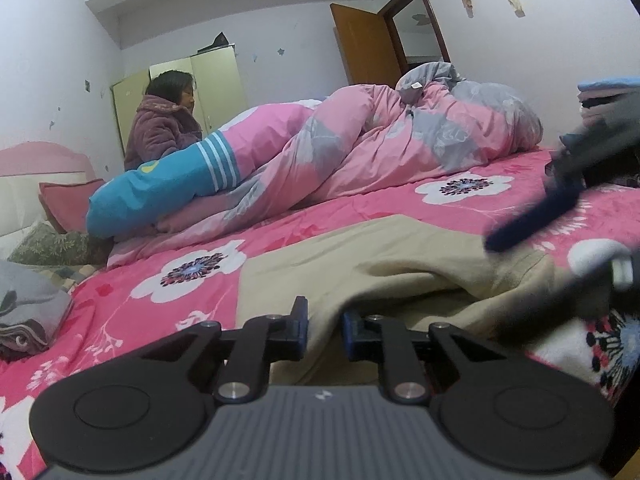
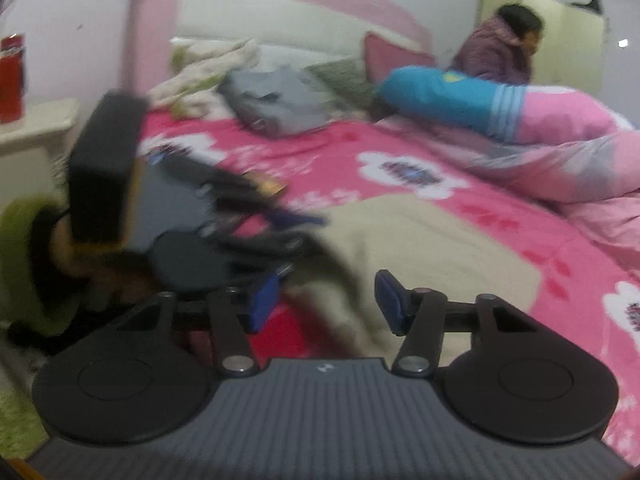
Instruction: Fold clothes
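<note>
A beige garment (image 1: 380, 264) lies spread on the pink flowered bed sheet (image 1: 168, 304); it also shows in the right wrist view (image 2: 420, 240). My left gripper (image 1: 325, 330) is low at the garment's near edge, its jaws narrowly apart with beige cloth between them. My right gripper (image 2: 326, 304) is open and empty, just above the garment's near edge. The right gripper also shows blurred at the right of the left wrist view (image 1: 532, 216). The left gripper shows blurred in the right wrist view (image 2: 240, 216).
A pink and grey duvet (image 1: 400, 140) and a blue bolster (image 1: 160, 188) lie piled across the bed's far side. A person in a purple coat (image 1: 164, 128) sits behind. Folded grey cloth (image 2: 276, 100) lies near the pillows. A bedside table (image 2: 36, 128) holds a red bottle (image 2: 12, 80).
</note>
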Demonstrator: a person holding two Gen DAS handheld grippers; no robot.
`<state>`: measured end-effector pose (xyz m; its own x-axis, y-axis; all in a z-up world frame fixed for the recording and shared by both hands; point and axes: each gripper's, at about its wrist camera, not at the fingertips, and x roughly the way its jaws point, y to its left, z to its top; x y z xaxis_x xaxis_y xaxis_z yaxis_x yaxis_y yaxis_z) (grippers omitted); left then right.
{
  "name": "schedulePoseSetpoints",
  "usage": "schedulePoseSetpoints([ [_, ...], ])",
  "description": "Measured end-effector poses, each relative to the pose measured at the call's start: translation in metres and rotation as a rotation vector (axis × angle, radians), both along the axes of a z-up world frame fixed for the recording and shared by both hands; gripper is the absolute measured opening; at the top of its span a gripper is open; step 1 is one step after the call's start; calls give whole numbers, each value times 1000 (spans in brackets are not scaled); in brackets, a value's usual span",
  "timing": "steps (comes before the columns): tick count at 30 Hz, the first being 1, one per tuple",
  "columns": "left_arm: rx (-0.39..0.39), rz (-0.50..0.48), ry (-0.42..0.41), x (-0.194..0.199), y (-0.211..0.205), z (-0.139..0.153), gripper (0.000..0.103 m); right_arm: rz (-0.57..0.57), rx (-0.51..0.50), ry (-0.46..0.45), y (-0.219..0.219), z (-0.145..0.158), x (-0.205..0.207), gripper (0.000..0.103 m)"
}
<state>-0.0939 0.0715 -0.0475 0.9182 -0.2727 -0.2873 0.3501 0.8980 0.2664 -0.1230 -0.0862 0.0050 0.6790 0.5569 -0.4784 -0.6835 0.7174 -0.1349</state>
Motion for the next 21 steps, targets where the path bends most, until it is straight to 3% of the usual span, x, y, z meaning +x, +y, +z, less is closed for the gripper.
schedulePoseSetpoints([
  [6, 17, -4, -19, -4, -1, 2, 18, -114, -3, 100, 9, -32, 9, 11],
  [13, 26, -6, -29, -10, -2, 2, 17, -206, 112, 29, 10, -34, 15, 8],
  [21, 18, -13, -32, -11, 0, 1, 15, -273, 269, 25, 11, -47, 40, 7],
])
